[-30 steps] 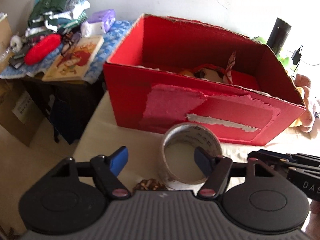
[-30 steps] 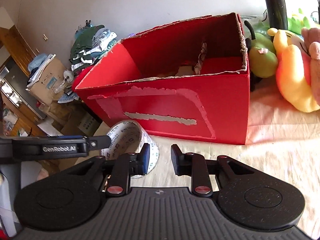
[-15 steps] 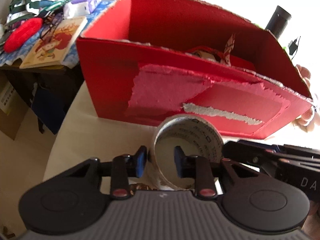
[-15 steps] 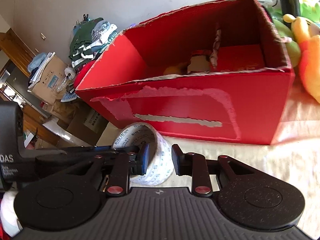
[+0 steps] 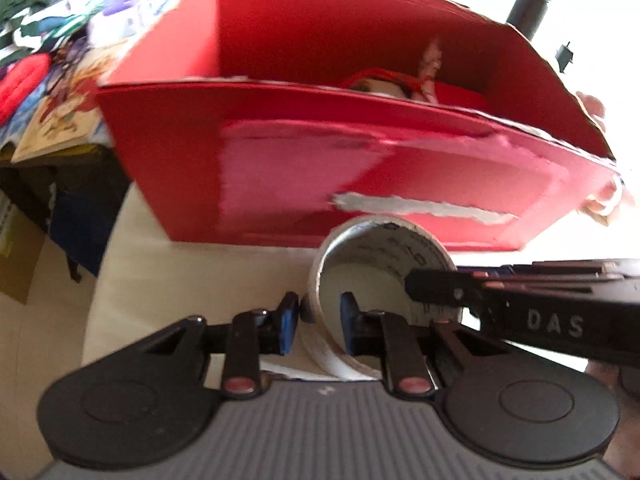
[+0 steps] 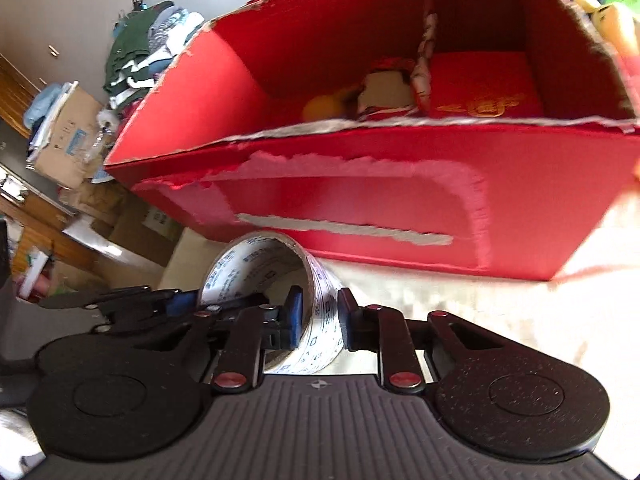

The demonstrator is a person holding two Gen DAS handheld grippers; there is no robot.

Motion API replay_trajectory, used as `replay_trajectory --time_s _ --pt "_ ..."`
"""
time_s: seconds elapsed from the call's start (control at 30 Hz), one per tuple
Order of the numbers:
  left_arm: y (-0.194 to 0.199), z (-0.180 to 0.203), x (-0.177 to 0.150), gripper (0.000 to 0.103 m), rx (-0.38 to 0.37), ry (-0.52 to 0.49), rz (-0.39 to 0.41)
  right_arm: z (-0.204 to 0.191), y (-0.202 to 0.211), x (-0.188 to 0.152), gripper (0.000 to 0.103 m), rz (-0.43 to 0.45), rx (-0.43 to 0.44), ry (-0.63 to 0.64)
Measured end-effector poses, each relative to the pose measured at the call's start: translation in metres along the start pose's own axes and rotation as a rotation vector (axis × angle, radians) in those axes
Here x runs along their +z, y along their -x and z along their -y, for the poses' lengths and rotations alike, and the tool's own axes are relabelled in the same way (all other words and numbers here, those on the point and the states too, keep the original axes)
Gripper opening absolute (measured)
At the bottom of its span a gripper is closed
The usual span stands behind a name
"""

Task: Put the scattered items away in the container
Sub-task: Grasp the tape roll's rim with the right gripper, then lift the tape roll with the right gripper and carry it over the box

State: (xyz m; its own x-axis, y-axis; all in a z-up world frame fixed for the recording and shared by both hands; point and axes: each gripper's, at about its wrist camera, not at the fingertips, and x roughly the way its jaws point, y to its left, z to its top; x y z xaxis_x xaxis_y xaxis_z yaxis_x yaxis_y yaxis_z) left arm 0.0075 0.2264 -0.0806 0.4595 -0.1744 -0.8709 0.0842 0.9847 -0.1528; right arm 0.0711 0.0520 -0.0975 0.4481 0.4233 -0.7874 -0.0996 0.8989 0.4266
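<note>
Cream tabletop (image 6: 460, 304), cluttered room behind. Both grippers clamped on the tape roll (image 5: 384, 280): left gripper (image 5: 318, 320) pinches its left wall, right gripper (image 6: 318, 316) its right wall, one finger inside and one outside each. Roll sits just in front of the red cardboard box (image 6: 400, 184). Inside the box: red packet (image 6: 484, 84), orange ball (image 6: 320, 108).

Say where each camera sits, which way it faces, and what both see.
Left wrist: on the left gripper, facing the red box; its fingers clamp the tape roll's left wall; the right gripper crosses in from the right.
Right wrist: on the right gripper, looking into the box; its fingers clamp the roll's right wall; the left gripper shows at left.
Shared: roll, box, both grippers.
</note>
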Motion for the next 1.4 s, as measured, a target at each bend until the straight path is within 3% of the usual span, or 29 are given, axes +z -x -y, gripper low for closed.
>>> replay_trajectory --time_s 0.37,0.77,0.97,1.17,1.4 --pt "-0.013 0.074 0.0 0.017 -0.09 -0.18 -0.05 0.059 0.042 -0.018 0.018 0.021 -0.078 -0.115" --pt "-0.007 0.14 0.003 0.017 -0.163 -0.38 -0.017 0.101 0.087 -0.045 0.016 0.107 -0.154 -0.243" --pt "0.009 0.159 0.021 0.017 -0.247 -0.465 0.031 0.1 0.116 -0.056 0.016 0.234 -0.207 -0.293" --pt "0.039 0.184 0.04 0.017 -0.309 -0.554 0.131 0.083 0.152 -0.065 0.016 0.442 -0.329 -0.261" --pt "0.073 0.169 0.069 0.017 -0.393 -0.508 0.233 0.066 0.17 -0.052 0.013 0.63 -0.381 -0.252"
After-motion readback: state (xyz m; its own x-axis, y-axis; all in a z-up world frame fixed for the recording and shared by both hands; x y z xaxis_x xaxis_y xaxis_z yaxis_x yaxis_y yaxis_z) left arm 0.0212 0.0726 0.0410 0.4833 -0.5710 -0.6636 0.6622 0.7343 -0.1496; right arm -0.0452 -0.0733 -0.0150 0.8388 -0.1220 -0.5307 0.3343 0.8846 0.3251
